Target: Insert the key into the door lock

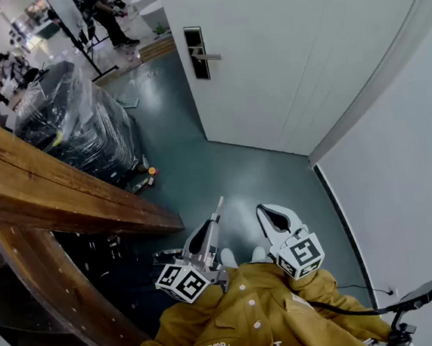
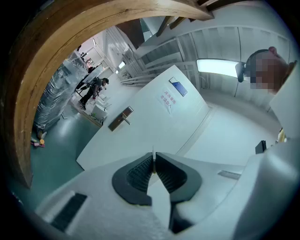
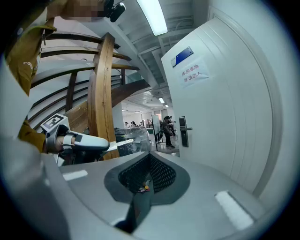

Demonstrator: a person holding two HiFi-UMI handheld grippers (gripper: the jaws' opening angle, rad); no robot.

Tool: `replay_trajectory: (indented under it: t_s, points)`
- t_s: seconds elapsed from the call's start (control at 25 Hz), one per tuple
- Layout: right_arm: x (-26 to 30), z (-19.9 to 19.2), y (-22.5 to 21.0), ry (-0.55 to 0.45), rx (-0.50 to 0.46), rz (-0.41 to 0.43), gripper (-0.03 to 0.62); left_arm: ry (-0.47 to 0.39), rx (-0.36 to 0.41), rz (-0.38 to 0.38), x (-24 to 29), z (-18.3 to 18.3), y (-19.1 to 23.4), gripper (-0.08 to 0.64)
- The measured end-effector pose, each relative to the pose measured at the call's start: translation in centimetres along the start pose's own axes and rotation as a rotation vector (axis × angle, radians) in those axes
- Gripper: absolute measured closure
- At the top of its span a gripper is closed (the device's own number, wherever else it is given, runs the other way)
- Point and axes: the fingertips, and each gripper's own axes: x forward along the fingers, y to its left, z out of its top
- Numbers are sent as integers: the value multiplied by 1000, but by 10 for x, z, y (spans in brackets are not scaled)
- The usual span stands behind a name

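Observation:
The white door (image 1: 280, 48) stands ahead, with a black lock plate (image 1: 197, 52) and a silver handle (image 1: 208, 56) at its left edge. My left gripper (image 1: 214, 220) is low in the head view, shut on a thin silver key (image 1: 220, 204) that points toward the door. In the left gripper view the key (image 2: 153, 154) shows edge-on between the closed pads, and the lock plate (image 2: 121, 118) is far off. My right gripper (image 1: 262, 209) is beside it, shut and empty. The right gripper view shows the left gripper (image 3: 105, 145), the key (image 3: 121, 142) and the lock plate (image 3: 183, 131).
A curved wooden beam (image 1: 50, 184) runs along the left. Behind it stands a plastic-wrapped black stack (image 1: 74, 121), with small items (image 1: 149, 173) on the teal floor (image 1: 200, 162). People (image 1: 106, 15) stand beyond the door's edge. A white wall (image 1: 407, 188) closes the right.

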Motion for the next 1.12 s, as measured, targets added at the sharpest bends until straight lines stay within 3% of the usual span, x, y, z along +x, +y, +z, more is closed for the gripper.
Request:
replay_trajectory:
  t_s: [0.56, 1.12]
  points:
    - [-2, -5, 14, -5, 40, 19, 586, 32, -37, -6, -6, -8, 5, 535]
    - [42, -7, 45, 15, 55, -6, 587, 58, -81, -21, -22, 16, 42, 535]
